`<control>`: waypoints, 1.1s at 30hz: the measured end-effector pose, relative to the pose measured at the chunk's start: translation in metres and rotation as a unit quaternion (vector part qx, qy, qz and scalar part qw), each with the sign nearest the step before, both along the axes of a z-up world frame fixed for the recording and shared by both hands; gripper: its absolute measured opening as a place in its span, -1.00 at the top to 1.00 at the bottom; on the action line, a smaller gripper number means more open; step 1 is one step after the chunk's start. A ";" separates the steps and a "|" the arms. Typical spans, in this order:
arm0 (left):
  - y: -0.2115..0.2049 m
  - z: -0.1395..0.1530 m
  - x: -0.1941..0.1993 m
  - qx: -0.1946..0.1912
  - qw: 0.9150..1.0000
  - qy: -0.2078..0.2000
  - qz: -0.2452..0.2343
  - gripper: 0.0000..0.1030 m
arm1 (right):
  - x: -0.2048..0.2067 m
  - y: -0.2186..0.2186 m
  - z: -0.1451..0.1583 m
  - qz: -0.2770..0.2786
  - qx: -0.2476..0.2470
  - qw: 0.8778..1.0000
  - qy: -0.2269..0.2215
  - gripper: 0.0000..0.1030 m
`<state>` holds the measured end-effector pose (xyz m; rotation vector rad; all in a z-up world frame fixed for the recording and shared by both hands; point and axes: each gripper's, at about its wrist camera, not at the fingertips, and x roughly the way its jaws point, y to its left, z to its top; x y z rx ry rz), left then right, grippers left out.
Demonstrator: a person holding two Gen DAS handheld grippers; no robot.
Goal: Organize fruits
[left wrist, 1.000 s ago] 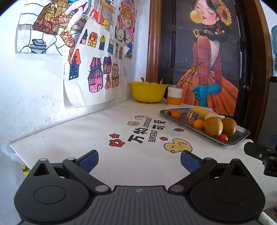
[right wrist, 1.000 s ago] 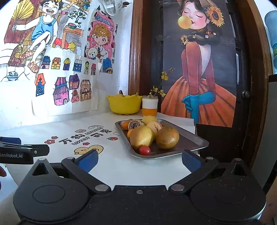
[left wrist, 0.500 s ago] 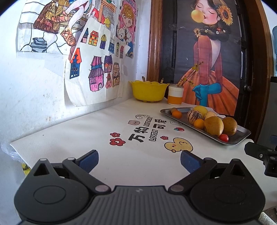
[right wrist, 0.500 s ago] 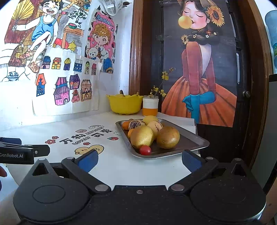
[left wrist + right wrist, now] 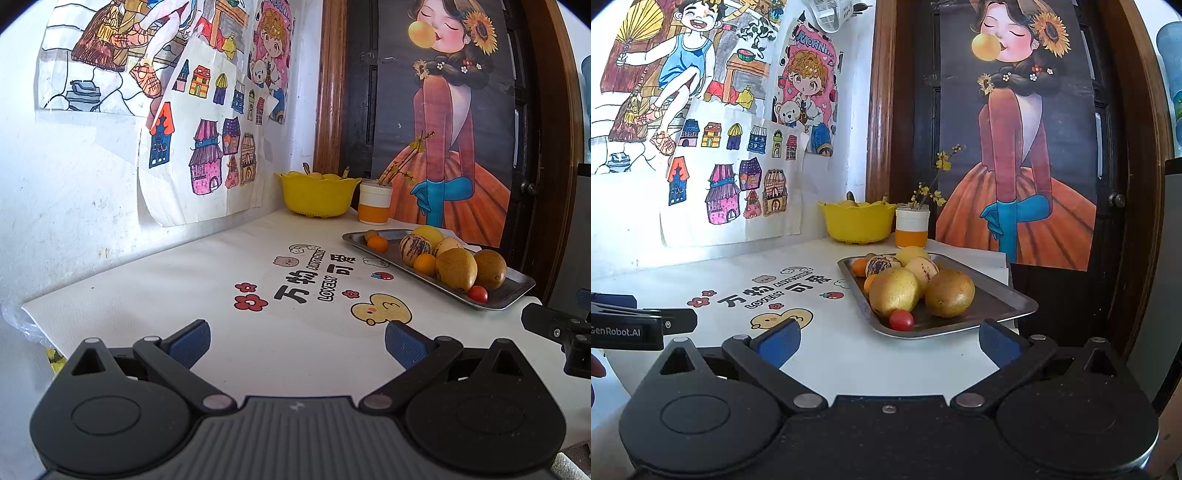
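A steel tray (image 5: 1012,301) (image 5: 517,286) on the white table holds several fruits: two brownish-yellow lemons (image 5: 894,291), small oranges (image 5: 424,264), a striped melon (image 5: 416,250) and a cherry tomato (image 5: 901,319). A yellow bowl (image 5: 857,225) (image 5: 317,195) with fruit stands at the back by the wall. My right gripper (image 5: 888,341) is open, just short of the tray's near edge. My left gripper (image 5: 297,341) is open over the table's near left part, well left of the tray. Nothing sits between either pair of fingers.
A white and orange cup (image 5: 911,229) with yellow flower twigs stands right of the bowl. Drawings hang on the left wall (image 5: 74,206). A dark door with a poster (image 5: 1015,147) stands behind the table. The table's right edge runs just past the tray.
Both grippers have stayed nearly still, drifting only slightly. The fruits and tray have not moved.
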<state>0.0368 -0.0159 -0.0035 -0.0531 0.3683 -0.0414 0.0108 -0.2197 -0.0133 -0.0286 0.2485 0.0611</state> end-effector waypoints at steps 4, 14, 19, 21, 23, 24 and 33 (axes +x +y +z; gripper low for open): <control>0.000 0.000 0.000 0.000 1.000 0.000 0.000 -0.99 | 0.000 0.000 0.000 0.000 0.000 1.000 0.000 -0.99; 0.000 0.000 0.000 0.000 1.000 0.001 0.000 -0.99 | 0.000 0.000 0.000 0.000 0.000 1.000 0.000 -0.99; 0.000 0.000 -0.001 -0.002 1.000 -0.001 0.000 -0.99 | 0.000 0.000 0.000 0.000 0.000 1.000 0.000 -0.99; 0.000 0.000 0.000 -0.003 1.000 -0.001 -0.002 -0.99 | 0.000 0.000 0.000 0.000 0.000 1.000 0.001 -0.99; 0.001 -0.001 0.000 -0.004 1.000 -0.001 -0.002 -0.99 | 0.000 0.000 0.000 0.000 0.000 1.000 0.001 -0.99; 0.001 -0.001 0.000 -0.004 1.000 -0.001 -0.004 -0.99 | 0.000 0.000 0.000 0.000 0.000 1.000 0.000 -0.99; -0.001 0.004 -0.004 -0.009 1.000 -0.004 0.007 -0.99 | 0.000 0.000 0.000 0.000 -0.001 1.000 0.001 -0.99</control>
